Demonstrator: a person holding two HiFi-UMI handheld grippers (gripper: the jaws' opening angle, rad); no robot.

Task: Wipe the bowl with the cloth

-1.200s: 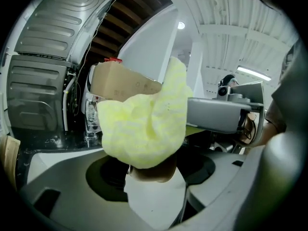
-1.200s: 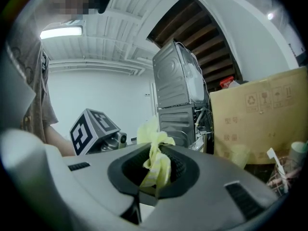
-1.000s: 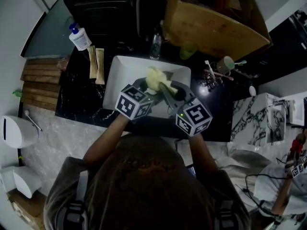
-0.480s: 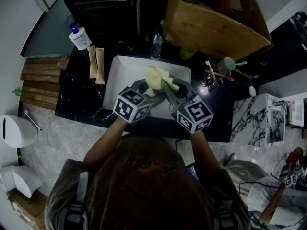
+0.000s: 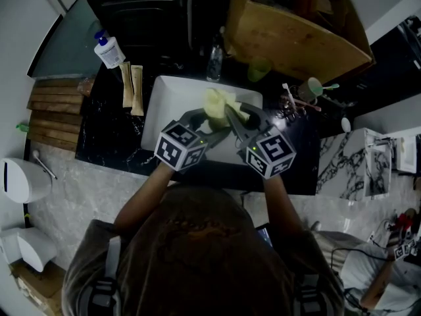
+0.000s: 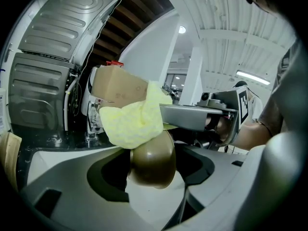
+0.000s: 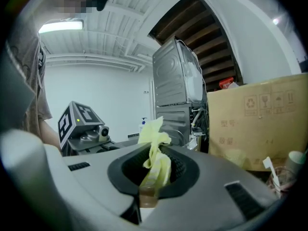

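Observation:
I hold both grippers over the white sink [image 5: 164,94]. My left gripper [image 5: 205,128] is shut on a small brown bowl [image 6: 152,160], which sits tilted between its jaws. A yellow cloth [image 6: 133,121] is pressed against the bowl's top. My right gripper [image 5: 233,118] is shut on that cloth [image 7: 156,163], a bunched strip of which rises out of its jaws. In the head view the cloth [image 5: 220,105] shows between the two gripper tips, and the bowl is hidden beneath it.
A cardboard box [image 5: 296,28] stands behind the sink, with a green cup [image 5: 258,69] and a tap [image 5: 214,61] at the sink's back edge. A soap bottle [image 5: 108,51] and two sachets [image 5: 131,87] lie left; a cup of toothbrushes [image 5: 309,87] stands right.
Both grippers have shifted a little away from me and to the right, and the cloth has moved with them across the bowl. Both grips are unchanged.

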